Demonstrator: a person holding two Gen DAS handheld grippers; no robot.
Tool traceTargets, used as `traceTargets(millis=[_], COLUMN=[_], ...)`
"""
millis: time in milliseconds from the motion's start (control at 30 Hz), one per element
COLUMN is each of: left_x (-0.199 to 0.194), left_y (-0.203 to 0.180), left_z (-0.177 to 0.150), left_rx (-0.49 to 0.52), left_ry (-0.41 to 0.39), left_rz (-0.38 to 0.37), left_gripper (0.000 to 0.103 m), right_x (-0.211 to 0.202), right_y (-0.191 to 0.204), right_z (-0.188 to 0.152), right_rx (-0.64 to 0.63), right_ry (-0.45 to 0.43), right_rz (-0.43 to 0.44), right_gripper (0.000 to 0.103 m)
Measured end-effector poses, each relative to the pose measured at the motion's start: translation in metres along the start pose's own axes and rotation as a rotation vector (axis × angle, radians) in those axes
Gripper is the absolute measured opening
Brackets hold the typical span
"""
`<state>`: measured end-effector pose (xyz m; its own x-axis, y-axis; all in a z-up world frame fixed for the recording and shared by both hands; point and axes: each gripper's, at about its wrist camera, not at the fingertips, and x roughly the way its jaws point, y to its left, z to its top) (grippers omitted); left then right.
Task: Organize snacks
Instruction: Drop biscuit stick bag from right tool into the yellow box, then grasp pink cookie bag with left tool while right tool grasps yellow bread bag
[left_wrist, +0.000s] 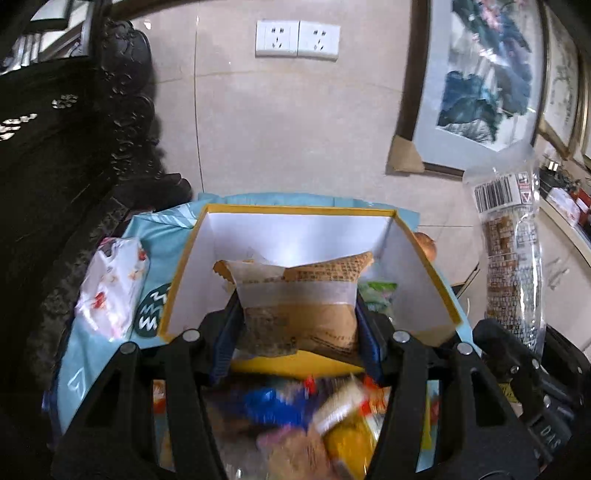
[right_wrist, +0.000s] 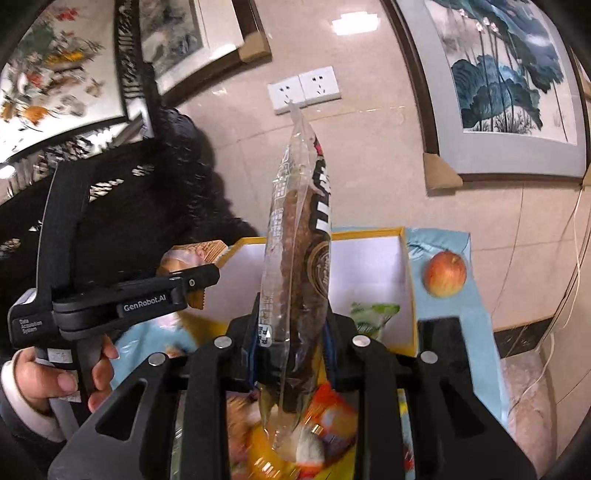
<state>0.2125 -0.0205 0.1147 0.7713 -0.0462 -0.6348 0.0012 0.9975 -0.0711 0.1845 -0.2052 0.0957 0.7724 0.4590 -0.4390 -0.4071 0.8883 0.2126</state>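
Right wrist view: right gripper (right_wrist: 291, 332) clamps one tall clear biscuit pack (right_wrist: 295, 236); left gripper (right_wrist: 199, 275), marked "GenRobot.AI", pinches one tan clear-topped snack pouch (left_wrist: 299, 306) over the white yellow-rimmed box (left_wrist: 421, 266). Beyond, one red apple (right_wrist: 445, 273) near the blue cloth's (right_wrist: 476, 317) far right corner; two wall sockets (right_wrist: 303, 88).

Wall sockets (left_wrist: 297, 38), framed paintings (right_wrist: 506, 85), apple (right_wrist: 445, 273).

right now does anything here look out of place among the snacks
Yes: an apple sits alone on the blue cloth, outside the box, to its right in the right wrist view. It is the only loose fruit; everything else in view is packaged.
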Motion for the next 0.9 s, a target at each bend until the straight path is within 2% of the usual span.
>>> traceTargets(millis=[167,233,267,300,367,433,467,533,567,600,667,733,900], left_x=[0.063,0.083,0.092,0.103,0.112,0.108,0.104,0.086,0.079,0.066,0.044,0.019,-0.029], left_y=[0.005,0.007,0.008,0.009,0.008,0.006,0.005,0.003,0.003,0.004,0.004,0.003,0.009], left_z=[0.017,0.016,0.016,0.014,0.008,0.003,0.001,-0.004,-0.005,-0.007,-0.011,-0.017,-0.049], left_rx=[-0.017,-0.032,-0.034,-0.033,-0.016,0.028,0.053,0.089,0.093,0.097,0.102,0.108,0.107], left_ry=[0.068,0.096,0.113,0.135,0.152,0.139,0.130,0.103,0.092,0.071,0.048,0.031,0.018], left_rz=[0.011,0.010,0.012,0.020,0.052,0.084,0.093,0.117,0.120,0.117,0.099,0.082,0.078], left_gripper=[0.057,0.058,0.061,0.073,0.086,0.087,0.088,0.090,0.092,0.094,0.097,0.099,0.101], right_x=[0.056,0.085,0.098,0.116,0.126,0.114,0.106,0.079,0.066,0.057,0.032,0.007,-0.035], right_y=[-0.011,-0.017,-0.021,-0.028,-0.037,-0.044,-0.045,-0.043,-0.041,-0.038,-0.030,-0.022,-0.007], right_z=[0.015,0.016,0.014,0.011,0.007,0.004,0.003,0.001,0.000,-0.001,-0.006,-0.012,-0.039], right_rx=[-0.016,-0.011,-0.003,0.018,0.064,0.097,0.100,0.094,0.087,0.079,0.051,0.017,-0.003], right_ry=[0.040,0.090,0.125,0.192,0.248,0.201,0.172,0.097,0.073,0.060,0.012,-0.036,-0.031], right_rz=[-0.060,-0.078,-0.086,-0.096,-0.106,-0.101,-0.102,-0.113,-0.110,-0.103,-0.098,-0.104,-0.076], right_gripper=[0.028,0.030,0.034,0.043,0.052,0.057,0.066,0.071,0.077,0.088,0.100,0.102,0.102])
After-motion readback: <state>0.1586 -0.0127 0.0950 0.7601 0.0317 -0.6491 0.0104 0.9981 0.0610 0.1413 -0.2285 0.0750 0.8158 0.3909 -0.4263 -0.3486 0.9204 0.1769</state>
